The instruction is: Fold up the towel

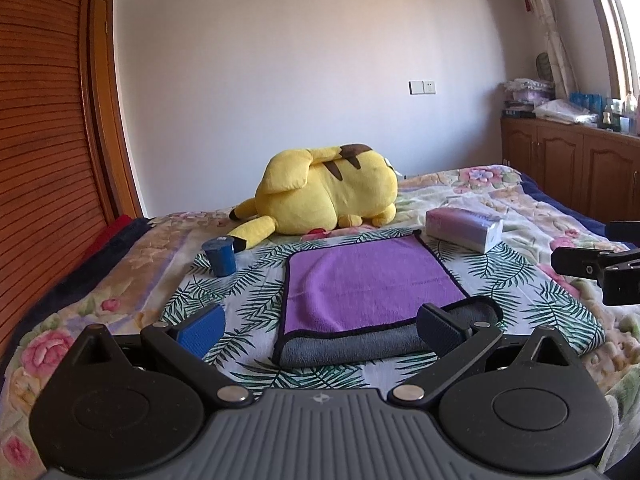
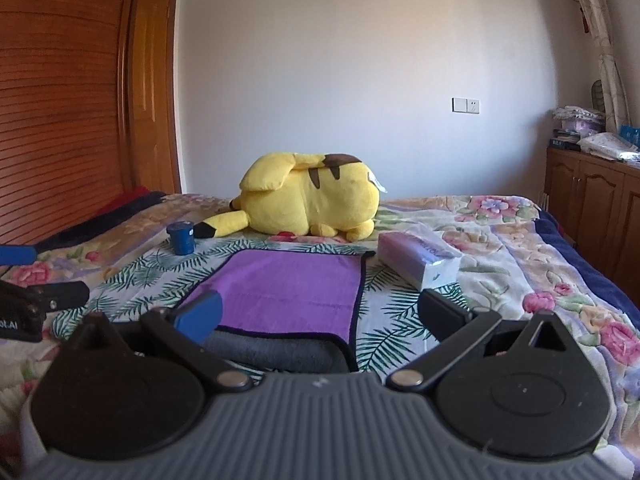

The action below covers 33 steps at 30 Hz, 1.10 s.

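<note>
A purple towel (image 1: 366,280) with a grey underside and dark trim lies on the leaf-print cloth (image 1: 248,284) on the bed; its near edge is turned up, showing a grey roll. It also shows in the right wrist view (image 2: 288,294). My left gripper (image 1: 320,330) is open, hovering just before the towel's near edge, holding nothing. My right gripper (image 2: 320,316) is open over the towel's near right part, holding nothing. The right gripper shows at the right edge of the left wrist view (image 1: 600,268); the left gripper shows at the left edge of the right wrist view (image 2: 36,300).
A yellow plush toy (image 1: 328,192) lies behind the towel. A blue cup (image 1: 219,257) stands at the far left of the cloth. A tissue pack (image 1: 464,229) lies at the far right. A wooden wardrobe (image 1: 48,120) is left, wooden cabinets (image 1: 572,168) right.
</note>
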### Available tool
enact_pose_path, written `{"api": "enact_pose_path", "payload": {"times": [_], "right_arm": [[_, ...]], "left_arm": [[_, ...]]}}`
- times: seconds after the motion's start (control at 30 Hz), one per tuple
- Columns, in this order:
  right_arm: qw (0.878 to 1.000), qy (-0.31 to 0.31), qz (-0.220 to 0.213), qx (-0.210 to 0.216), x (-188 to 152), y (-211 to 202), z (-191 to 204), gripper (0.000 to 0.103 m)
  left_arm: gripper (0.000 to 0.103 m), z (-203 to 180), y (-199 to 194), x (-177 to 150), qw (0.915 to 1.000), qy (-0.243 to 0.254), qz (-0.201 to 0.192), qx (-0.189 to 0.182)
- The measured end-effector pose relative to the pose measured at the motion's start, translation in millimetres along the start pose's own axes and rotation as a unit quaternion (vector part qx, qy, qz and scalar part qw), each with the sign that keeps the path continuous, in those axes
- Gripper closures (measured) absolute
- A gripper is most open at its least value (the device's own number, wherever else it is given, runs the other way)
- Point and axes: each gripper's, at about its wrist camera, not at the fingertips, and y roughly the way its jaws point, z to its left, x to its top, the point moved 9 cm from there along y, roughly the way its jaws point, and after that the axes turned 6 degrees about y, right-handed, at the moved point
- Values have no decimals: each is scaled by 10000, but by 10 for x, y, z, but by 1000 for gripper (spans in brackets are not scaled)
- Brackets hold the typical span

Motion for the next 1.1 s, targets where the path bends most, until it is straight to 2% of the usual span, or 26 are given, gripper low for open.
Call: {"api": "enact_pose_path", "payload": {"times": [1.1], "right_arm": [[9984,-2,562,-37,-165,584,-29,0]], "left_arm": [[0,16,608,-91,9986,162,460,-203]]}}
